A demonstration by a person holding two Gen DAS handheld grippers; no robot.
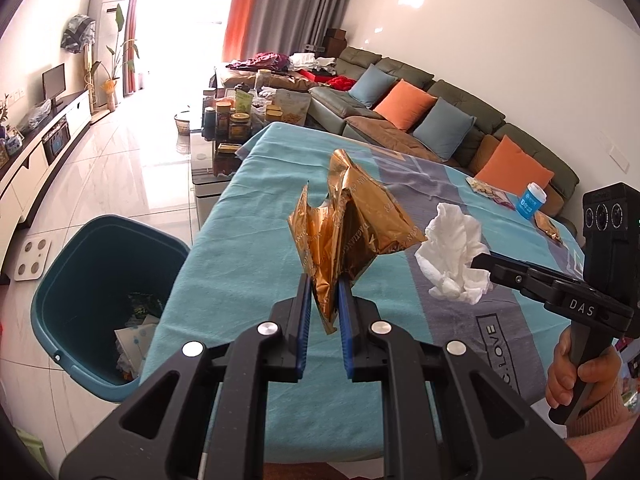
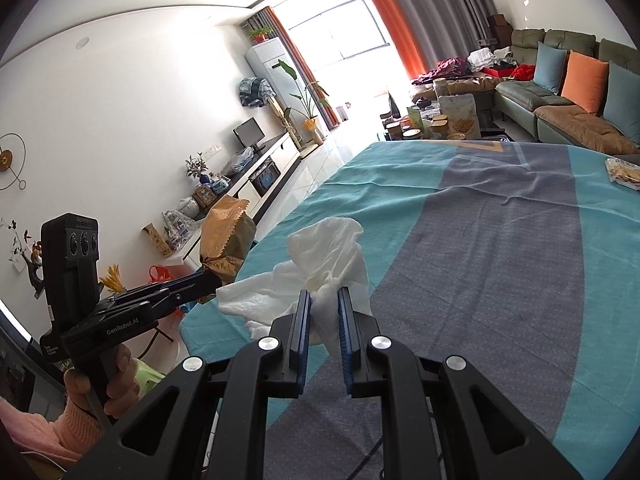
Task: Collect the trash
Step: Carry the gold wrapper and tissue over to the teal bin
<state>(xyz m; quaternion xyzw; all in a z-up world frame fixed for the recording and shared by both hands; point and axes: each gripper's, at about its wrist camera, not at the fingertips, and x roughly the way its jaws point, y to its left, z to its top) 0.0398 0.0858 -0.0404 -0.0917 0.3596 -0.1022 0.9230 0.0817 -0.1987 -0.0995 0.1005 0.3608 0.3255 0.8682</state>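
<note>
Left gripper (image 1: pixel 325 280) jaws nearly closed, pinching lower corner of gold foil snack wrapper (image 1: pixel 348 224); bulk of wrapper standing up and fanning beyond the tips. Right gripper (image 2: pixel 325 300) jaws likewise nearly closed, nipped on twisted neck of crumpled white tissue (image 2: pixel 328 264); loose folds spilling up and to the left of the tips.

Handling, judged: both pieces very light. Foil crinkly, thin, slick, springs back; best taken at a folded edge, as held. Tissue soft, limp, tears readily; best taken at the bunched waist, as held. Neither fragile in any way that matters for trash.

Landmark: teal trash bin (image 1: pixel 100 280) on floor, some rubbish already inside. Wrapper up and right of bin, over teal-and-grey cloth on counter (image 1: pixel 248 248), not yet above bin mouth. Tissue farther right of bin, just beside wrapper. Well beyond bin across counter: blue-capped bottle (image 1: pixel 531 200) and more wrappers (image 1: pixel 486 190) near far edge, likely still to collect.
</note>
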